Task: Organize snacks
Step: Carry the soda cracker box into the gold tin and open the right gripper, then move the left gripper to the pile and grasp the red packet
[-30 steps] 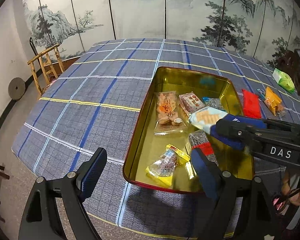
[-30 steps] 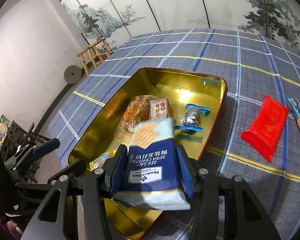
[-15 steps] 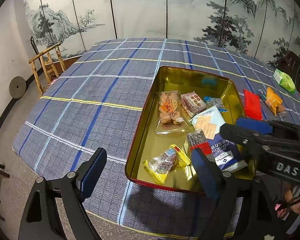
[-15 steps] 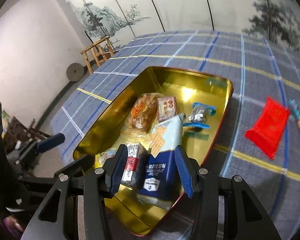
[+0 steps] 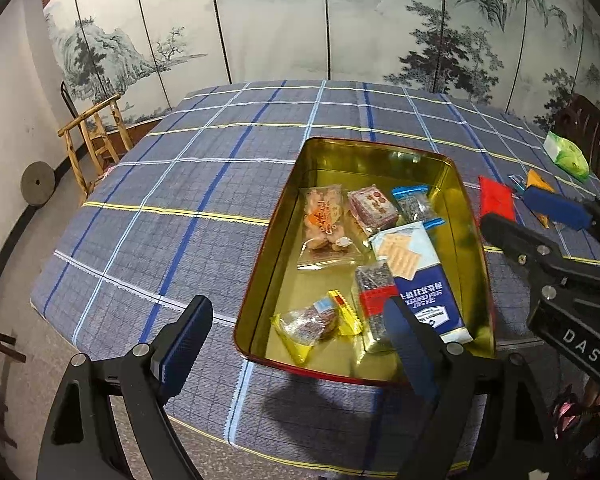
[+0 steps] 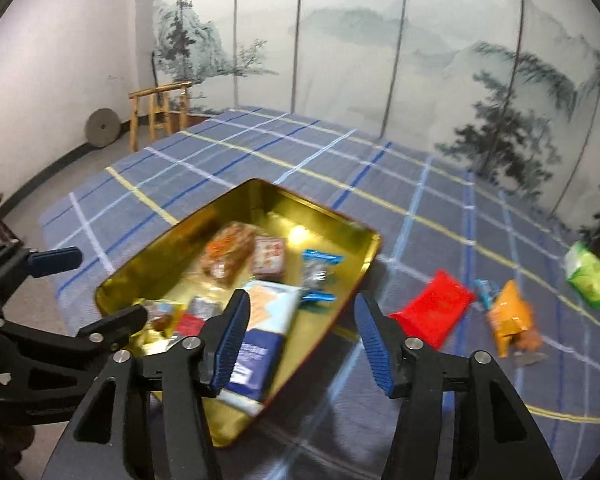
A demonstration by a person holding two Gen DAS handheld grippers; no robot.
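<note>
Cracker pack (image 5: 416,276) in tin (image 5: 470,216) reads "SEA SALT SODA CRACKERS".

Even, fairly bright indoor light filled both views. The left wrist picture was sharp; the right wrist picture was smeared by motion blur, worst on the loose snack packets. A glare spot shone on the gold inside of the red-rimmed rectangular tin (image 6: 298,235). Soft shadows fell on the blue plaid tablecloth (image 5: 300,404). Fisheye curvature bent the edges, and the corners were black.
</note>
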